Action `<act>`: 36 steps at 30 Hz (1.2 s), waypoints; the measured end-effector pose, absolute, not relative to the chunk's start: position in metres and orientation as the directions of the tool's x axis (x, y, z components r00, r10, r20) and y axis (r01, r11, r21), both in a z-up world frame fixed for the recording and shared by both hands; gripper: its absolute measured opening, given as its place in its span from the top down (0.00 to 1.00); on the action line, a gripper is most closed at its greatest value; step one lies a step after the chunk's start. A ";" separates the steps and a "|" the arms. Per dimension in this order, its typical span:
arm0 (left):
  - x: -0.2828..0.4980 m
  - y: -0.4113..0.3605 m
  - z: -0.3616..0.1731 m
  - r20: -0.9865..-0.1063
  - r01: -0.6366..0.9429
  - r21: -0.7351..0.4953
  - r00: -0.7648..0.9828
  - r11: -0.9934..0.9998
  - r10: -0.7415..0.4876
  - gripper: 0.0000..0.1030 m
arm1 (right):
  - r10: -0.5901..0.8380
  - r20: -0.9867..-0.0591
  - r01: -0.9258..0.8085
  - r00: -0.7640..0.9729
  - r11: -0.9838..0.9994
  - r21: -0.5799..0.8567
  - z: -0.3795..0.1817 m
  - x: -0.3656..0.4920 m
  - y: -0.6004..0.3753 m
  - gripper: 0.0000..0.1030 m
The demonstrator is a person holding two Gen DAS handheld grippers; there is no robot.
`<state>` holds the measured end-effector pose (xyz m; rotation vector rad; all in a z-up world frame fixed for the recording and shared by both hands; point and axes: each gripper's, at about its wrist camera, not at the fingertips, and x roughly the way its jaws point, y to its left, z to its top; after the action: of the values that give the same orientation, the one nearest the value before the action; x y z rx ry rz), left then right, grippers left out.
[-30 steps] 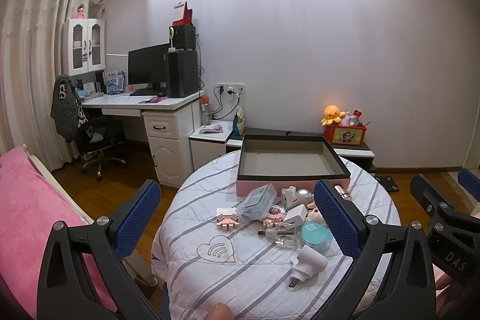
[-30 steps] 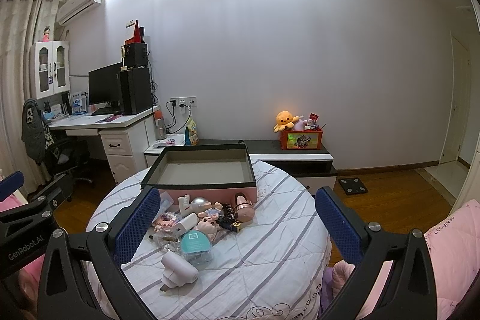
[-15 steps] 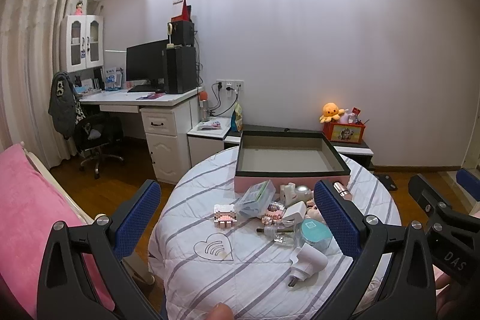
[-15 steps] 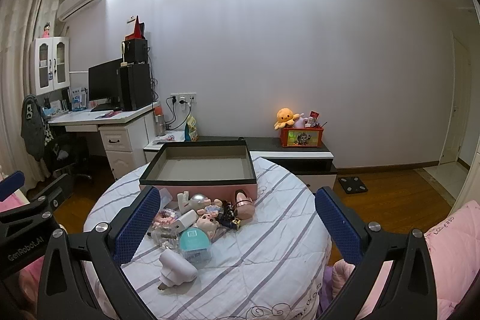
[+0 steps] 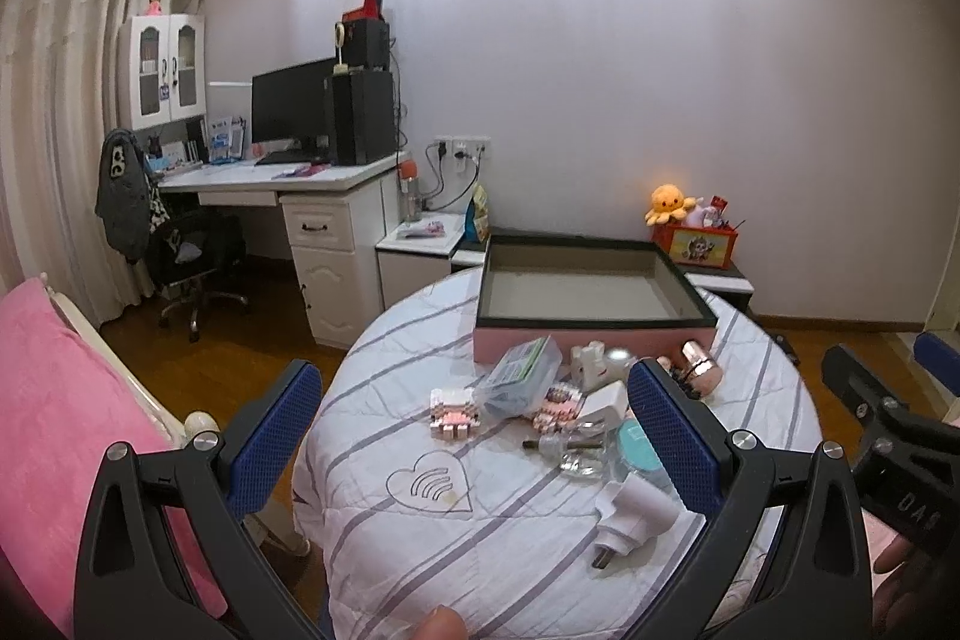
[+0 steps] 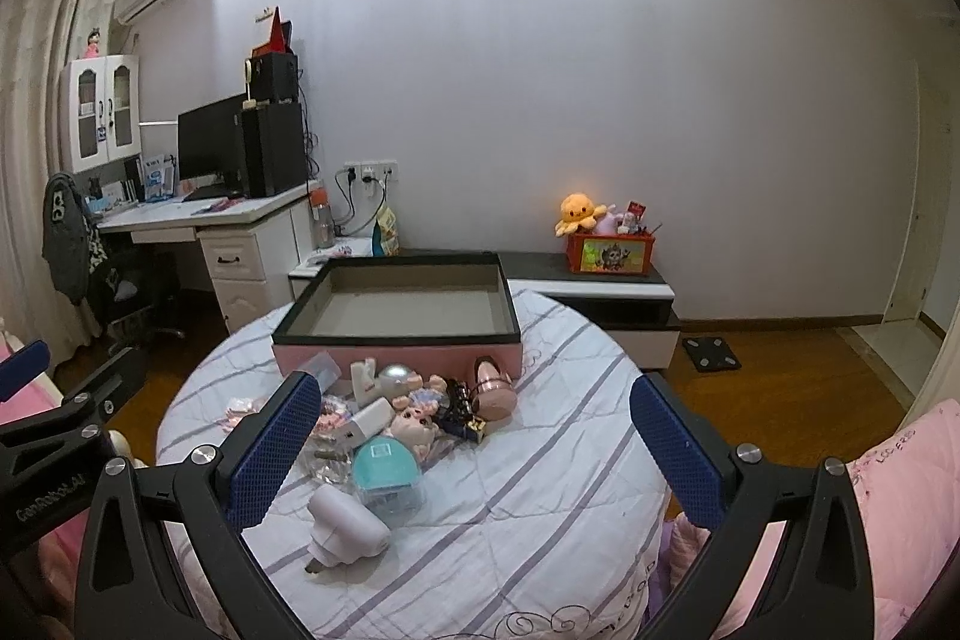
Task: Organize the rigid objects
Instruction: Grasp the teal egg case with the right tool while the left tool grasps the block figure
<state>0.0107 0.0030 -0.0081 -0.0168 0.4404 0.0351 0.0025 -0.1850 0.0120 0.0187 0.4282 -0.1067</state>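
Pink brick toy (image 5: pixel 454 409) clear only in left view; both claws (image 5: pixel 477 436) (image 6: pixel 474 436) agape, empty.

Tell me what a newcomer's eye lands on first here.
First, the heap of small things on the striped round table, just in front of a pink box that stands open and empty. Then the white plug lying nearest the camera, with the open left gripper and right gripper above the table's near side.

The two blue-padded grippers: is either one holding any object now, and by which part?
Nothing is held. The left gripper and the right gripper are both open, above the striped round table.
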 end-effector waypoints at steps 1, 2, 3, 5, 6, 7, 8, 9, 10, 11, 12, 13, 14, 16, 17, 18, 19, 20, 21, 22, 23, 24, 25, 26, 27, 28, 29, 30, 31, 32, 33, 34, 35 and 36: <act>0.014 0.004 -0.012 -0.436 -0.038 -0.009 0.899 0.999 0.030 0.00 | -0.100 -0.422 0.108 0.901 0.994 -0.004 0.010 0.004 -0.186 0.00; 0.017 0.006 -0.017 -0.447 -0.039 -0.009 0.894 0.999 0.031 0.00 | -0.101 -0.429 0.109 0.898 0.994 -0.004 0.006 0.007 -0.187 0.00; 0.019 0.006 -0.020 -0.454 -0.040 -0.009 0.891 0.999 0.031 0.00 | -0.101 -0.436 0.110 0.894 0.994 -0.005 0.003 0.009 -0.187 0.00; 0.026 0.008 -0.030 -0.472 -0.042 -0.005 0.881 0.999 0.034 0.00 | -0.101 -0.453 0.110 0.886 0.994 -0.008 -0.006 0.016 -0.189 0.00; 0.029 0.008 -0.035 -0.483 -0.043 -0.004 0.875 0.999 0.036 0.00 | -0.099 -0.462 0.107 0.881 0.994 -0.009 -0.010 0.020 -0.190 0.00; 0.034 0.009 -0.041 -0.499 -0.045 -0.002 0.866 0.999 0.038 0.00 | -0.095 -0.478 0.103 0.873 0.995 -0.011 -0.017 0.025 -0.191 0.00; 0.038 0.009 -0.047 -0.512 -0.045 -0.001 0.858 0.999 0.038 0.00 | -0.093 -0.494 0.100 0.864 0.995 -0.011 -0.022 0.031 -0.192 0.00; 0.043 0.010 -0.054 -0.526 -0.046 -0.001 0.850 0.999 0.039 0.00 | -0.090 -0.508 0.098 0.856 0.995 -0.011 -0.028 0.035 -0.193 0.00; 0.048 0.011 -0.062 -0.543 -0.048 0.000 0.839 0.999 0.040 0.00 | -0.080 -0.531 0.089 0.844 0.996 -0.008 -0.036 0.042 -0.194 0.00; 0.053 0.012 -0.067 -0.557 -0.049 0.000 0.829 0.999 0.041 0.00 | -0.071 -0.551 0.081 0.832 0.997 -0.007 -0.043 0.050 -0.195 0.00; 0.058 0.013 -0.074 -0.573 -0.049 0.000 0.819 0.999 0.040 0.00 | -0.066 -0.568 0.074 0.820 0.997 -0.008 -0.050 0.055 -0.195 0.00; 0.063 0.013 -0.080 -0.586 -0.051 0.001 0.809 0.999 0.042 0.00 | -0.061 -0.579 0.069 0.813 0.998 -0.008 -0.055 0.059 -0.195 0.00; 0.067 0.014 -0.085 -0.596 -0.054 0.002 0.801 0.999 0.044 0.00 | -0.053 -0.593 0.059 0.803 0.998 -0.008 -0.061 0.064 -0.194 0.00; 0.077 0.016 -0.094 -0.618 -0.060 0.005 0.785 0.998 0.050 0.00 | -0.034 -0.622 0.038 0.783 0.999 -0.006 -0.072 0.076 -0.192 0.00; 0.082 0.017 -0.099 -0.628 -0.063 0.008 0.777 0.998 0.054 0.00 | -0.029 -0.632 0.031 0.774 0.999 -0.007 -0.077 0.081 -0.191 0.00; 0.087 0.018 -0.103 -0.637 -0.066 0.012 0.769 0.998 0.059 0.00 | -0.024 -0.643 0.026 0.765 1.000 -0.008 -0.080 0.085 -0.190 0.00; 0.091 0.019 -0.106 -0.644 -0.070 0.015 0.762 0.997 0.063 0.00 | -0.016 -0.657 0.016 0.753 1.000 -0.005 -0.085 0.091 -0.188 0.00; 0.095 0.020 -0.109 -0.651 -0.072 0.017 0.756 0.997 0.066 0.00 | -0.008 -0.666 0.009 0.746 1.000 -0.002 -0.089 0.095 -0.186 0.00; 0.099 0.021 -0.112 -0.659 -0.075 0.019 0.749 0.997 0.069 0.00 | -0.002 -0.676 0.003 0.737 1.000 0.000 -0.093 0.099 -0.185 0.00; 0.103 0.023 -0.115 -0.667 -0.078 0.021 0.742 0.997 0.072 0.00 | 0.000 -0.683 -0.001 0.731 1.000 0.000 -0.095 0.102 -0.185 0.00; 0.107 0.025 -0.118 -0.675 -0.080 0.022 0.734 0.997 0.074 0.00 | 0.009 -0.695 -0.010 0.719 1.000 0.003 -0.099 0.106 -0.184 0.00; 0.112 0.026 -0.120 -0.682 -0.081 0.022 0.728 0.997 0.074 0.00 | 0.018 -0.704 -0.017 0.710 1.000 0.008 -0.101 0.110 -0.183 0.00; 0.117 0.027 -0.123 -0.689 -0.081 0.023 0.721 0.996 0.075 0.00 | 0.024 -0.711 -0.022 0.702 1.000 0.011 -0.103 0.113 -0.183 0.00; 0.120 0.028 -0.125 -0.694 -0.082 0.024 0.716 0.996 0.075 0.00 | 0.036 -0.723 -0.033 0.690 0.999 0.018 -0.105 0.117 -0.182 0.00; 0.124 0.029 -0.126 -0.698 -0.082 0.025 0.712 0.996 0.076 0.00 | 0.048 -0.730 -0.043 0.682 0.999 0.025 -0.105 0.121 -0.180 0.00; 0.127 0.029 -0.127 -0.702 -0.082 0.026 0.708 0.996 0.076 0.00 | 0.061 -0.735 -0.053 0.675 0.998 0.035 -0.106 0.123 -0.179 0.00; 0.131 0.030 -0.128 -0.707 -0.079 0.029 0.703 0.996 0.076 0.00 | 0.077 -0.741 -0.065 0.667 0.997 0.045 -0.106 0.127 -0.177 0.00; 0.135 0.031 -0.129 -0.711 -0.076 0.032 0.699 0.997 0.076 0.00 | 0.088 -0.747 -0.077 0.659 0.996 0.049 -0.106 0.130 -0.174 0.00; 0.137 0.031 -0.129 -0.714 -0.074 0.035 0.696 0.997 0.077 0.00 | 0.099 -0.756 -0.093 0.647 0.994 0.050 -0.107 0.133 -0.171 0.00; 0.141 0.032 -0.131 -0.718 -0.071 0.040 0.692 0.997 0.078 0.00 | 0.103 -0.767 -0.104 0.634 0.993 0.047 -0.108 0.137 -0.169 0.00; 0.144 0.033 -0.133 -0.724 -0.068 0.042 0.686 0.997 0.077 0.00 | 0.103 -0.775 -0.110 0.623 0.993 0.044 -0.110 0.139 -0.168 0.00; 0.147 0.034 -0.134 -0.730 -0.066 0.043 0.679 0.997 0.076 0.00 | 0.104 -0.786 -0.117 0.610 0.992 0.040 -0.112 0.141 -0.166 0.02; 0.151 0.036 -0.137 -0.738 -0.063 0.041 0.671 0.997 0.073 0.00 | 0.110 -0.800 -0.128 0.590 0.991 0.042 -0.115 0.144 -0.164 0.04; 0.154 0.037 -0.138 -0.744 -0.062 0.039 0.664 0.997 0.070 0.00 | 0.122 -0.807 -0.135 0.577 0.989 0.053 -0.117 0.146 -0.164 0.04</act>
<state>0.1542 0.0368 -0.1380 0.0103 0.8410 0.0742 0.1460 -0.1637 -0.1165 -0.0147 0.9435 0.1507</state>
